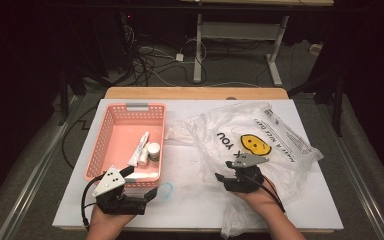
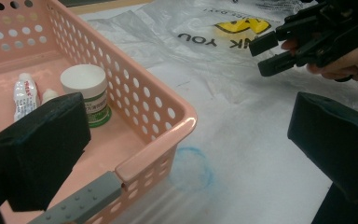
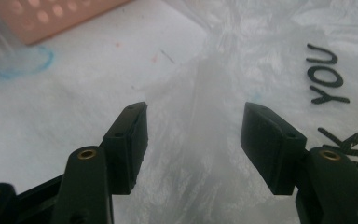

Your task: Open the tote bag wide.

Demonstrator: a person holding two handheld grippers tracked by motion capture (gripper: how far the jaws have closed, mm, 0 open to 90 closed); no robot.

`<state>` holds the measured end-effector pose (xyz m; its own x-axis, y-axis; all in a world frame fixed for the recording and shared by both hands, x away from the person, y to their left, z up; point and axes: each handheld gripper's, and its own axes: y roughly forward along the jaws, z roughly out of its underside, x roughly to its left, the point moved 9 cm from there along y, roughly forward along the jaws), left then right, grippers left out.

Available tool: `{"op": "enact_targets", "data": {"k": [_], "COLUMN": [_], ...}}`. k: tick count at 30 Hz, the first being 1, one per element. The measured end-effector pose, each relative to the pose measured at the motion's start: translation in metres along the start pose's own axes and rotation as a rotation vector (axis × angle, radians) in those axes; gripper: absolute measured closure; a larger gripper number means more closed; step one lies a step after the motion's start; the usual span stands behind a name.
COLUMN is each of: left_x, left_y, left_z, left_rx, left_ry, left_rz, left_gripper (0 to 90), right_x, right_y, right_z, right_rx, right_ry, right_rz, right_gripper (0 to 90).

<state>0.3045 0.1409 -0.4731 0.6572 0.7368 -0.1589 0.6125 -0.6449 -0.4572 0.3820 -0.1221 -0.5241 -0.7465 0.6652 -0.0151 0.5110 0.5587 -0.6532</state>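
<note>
Both pairs of jaws stand parted and hold nothing. From the high view, the left gripper [image 1: 141,184] sits at the near corner of a pink basket [image 1: 100,150], one jaw over the basket's near rim and the other reaching toward a clear cup [image 1: 166,191] lying just past its tip. Beyond those jaws, inside the basket, lie a white tube [image 1: 140,148] and a small white-capped jar [image 1: 153,150]. The right gripper [image 1: 228,169] rests over a crumpled clear plastic bag [image 1: 280,135] with a yellow smiley face, its jaws pointing left toward the basket.

From the left gripper view, the basket's corner [image 2: 177,116] lies between the spread jaws; the jar [image 2: 86,91] and tube [image 2: 25,95] sit just behind the left-hand jaw. A blue-rimmed clear cup [image 2: 191,168] lies on the white tabletop [image 2: 261,154] between the jaws. The right gripper [image 2: 270,56] shows farther off, its jaws apart.

From the right gripper view, a gathered fold of the bag [image 3: 214,93] runs between the released jaws, touching neither. The cup's blue rim [image 3: 28,63] lies ahead and left.
</note>
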Motion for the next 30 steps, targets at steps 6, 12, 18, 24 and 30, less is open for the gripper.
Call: {"op": "enact_targets", "data": {"k": [6,12,18,24,30], "left_x": [-0.003,-0.001,0.002,0.003,0.003], "left_y": [0.000,0.000,0.002,0.001,0.001], "left_z": [0.003,0.003,0.005,0.005,0.005], "left_rx": [0.003,0.003,0.001,-0.003,-0.005], "left_ry": [0.011,0.017,0.013,0.006,0.003], "left_rz": [0.001,-0.001,0.003,0.003,0.004], "left_gripper": [0.0,0.0,0.0,0.0,0.0], "right_x": [-0.004,-0.008,-0.007,-0.008,-0.008], "right_y": [0.007,0.010,0.011,0.009,0.008], "right_z": [0.014,0.018,0.018,0.018,0.016], "right_rx": [0.055,0.058,0.035,0.017,-0.007], "right_ry": [0.004,0.006,0.012,0.020,0.034], "right_rz": [-0.003,0.015,0.001,0.003,-0.007], "right_gripper": [54.0,67.9,79.4,90.0,90.0]}}
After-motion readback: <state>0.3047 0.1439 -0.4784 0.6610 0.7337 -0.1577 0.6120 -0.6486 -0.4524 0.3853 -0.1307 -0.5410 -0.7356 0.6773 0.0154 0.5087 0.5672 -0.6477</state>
